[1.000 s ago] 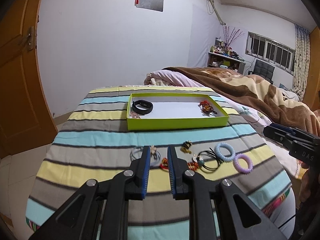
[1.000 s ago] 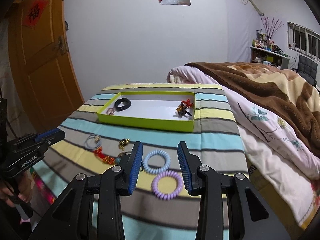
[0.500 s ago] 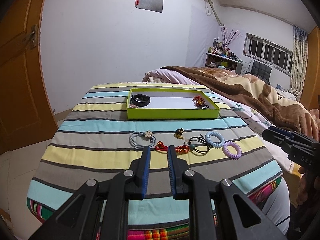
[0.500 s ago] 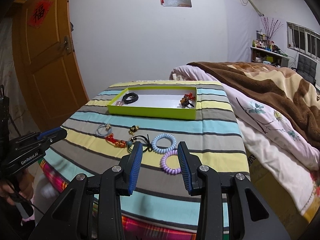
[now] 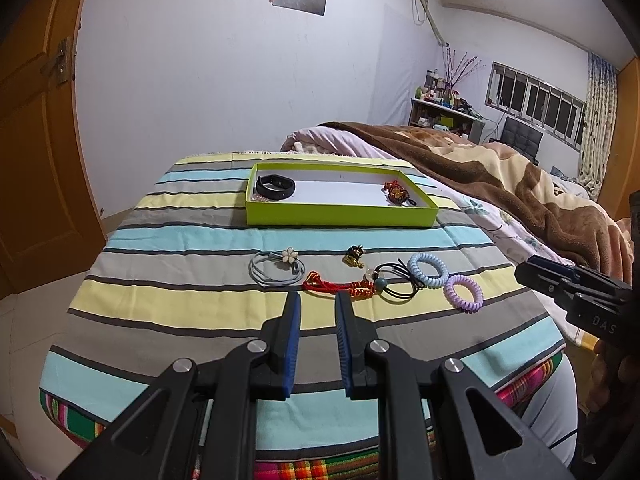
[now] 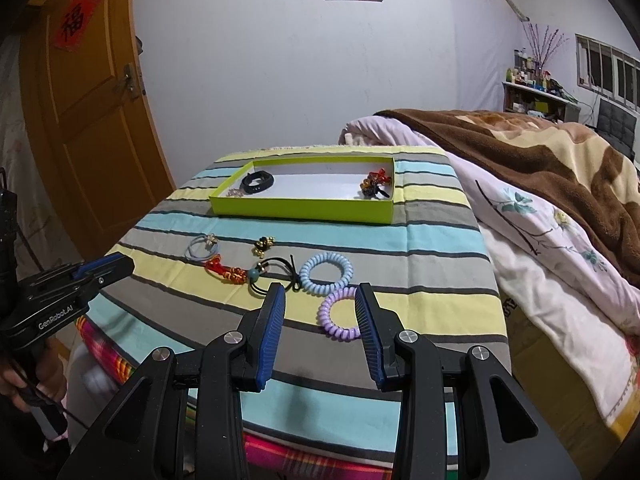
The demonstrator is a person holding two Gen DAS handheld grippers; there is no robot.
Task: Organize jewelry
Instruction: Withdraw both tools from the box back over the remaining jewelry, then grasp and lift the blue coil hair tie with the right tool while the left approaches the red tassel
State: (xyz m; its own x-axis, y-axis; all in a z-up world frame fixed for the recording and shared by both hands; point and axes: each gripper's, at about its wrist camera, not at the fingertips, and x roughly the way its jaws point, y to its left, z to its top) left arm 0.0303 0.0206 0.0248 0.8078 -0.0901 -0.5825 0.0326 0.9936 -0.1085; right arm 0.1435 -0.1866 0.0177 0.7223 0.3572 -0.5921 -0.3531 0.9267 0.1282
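My left tool (image 5: pixel 316 304) hangs narrowly parted and empty, the red knotted cord (image 5: pixel 340 287) just beyond its tips on the striped table (image 5: pixel 160 300); my right tool (image 6: pixel 320 300) gapes wide, empty, around the purple coil tie (image 6: pixel 340 314); the green tray (image 6: pixel 304 206) lies farther back.

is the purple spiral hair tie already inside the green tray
No, the purple spiral hair tie lies on the striped cloth, well short of the lime-green cardboard tray.
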